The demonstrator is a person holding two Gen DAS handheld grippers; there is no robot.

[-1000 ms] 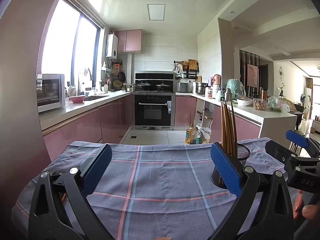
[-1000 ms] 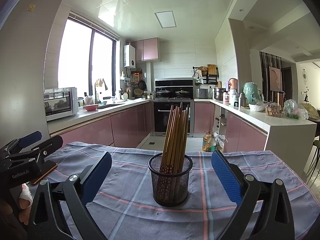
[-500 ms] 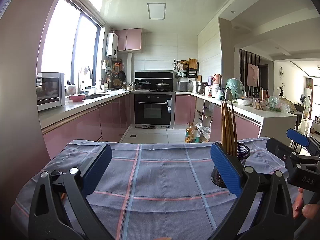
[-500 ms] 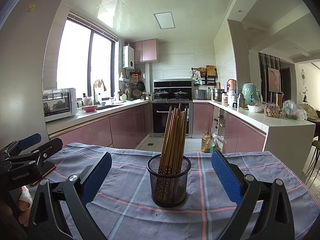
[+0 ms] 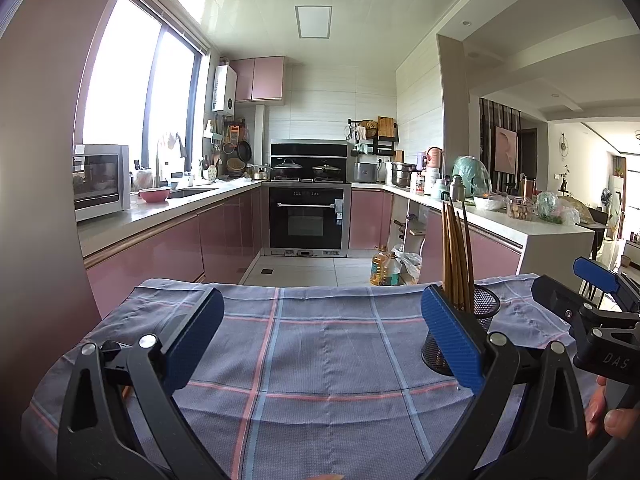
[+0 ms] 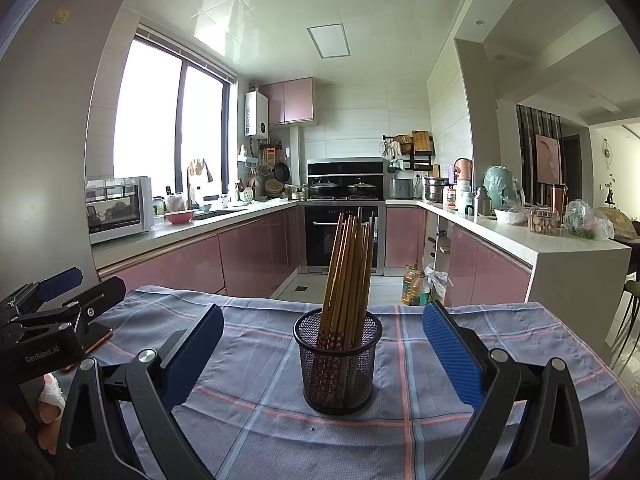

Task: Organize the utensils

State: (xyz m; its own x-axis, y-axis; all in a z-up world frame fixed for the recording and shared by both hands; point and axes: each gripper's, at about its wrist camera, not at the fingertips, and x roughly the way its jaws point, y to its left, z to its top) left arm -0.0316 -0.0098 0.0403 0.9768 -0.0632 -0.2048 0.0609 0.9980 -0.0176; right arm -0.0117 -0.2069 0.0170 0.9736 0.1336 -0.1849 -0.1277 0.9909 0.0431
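A black mesh cup (image 6: 337, 364) stands on a checked blue-grey cloth (image 6: 400, 432), filled with several brown chopsticks (image 6: 350, 264) that lean slightly right. My right gripper (image 6: 322, 350) is open, its blue pads on either side of the cup and a little nearer than it, with nothing held. In the left wrist view the same cup (image 5: 484, 312) sits behind the right pad. My left gripper (image 5: 320, 338) is open over bare cloth (image 5: 320, 360), nothing between its fingers. Each gripper shows at the edge of the other's view, held by a hand.
The cloth-covered table ends at a far edge (image 5: 320, 286) with the kitchen floor beyond. Pink cabinets, an oven (image 5: 306, 216) and a white counter (image 6: 560, 248) lie far behind. Oil bottles (image 6: 416, 284) stand on the floor.
Both views have dipped very slightly; the cup sits about where it was between the right gripper's pads. Nothing was gripped or let go.
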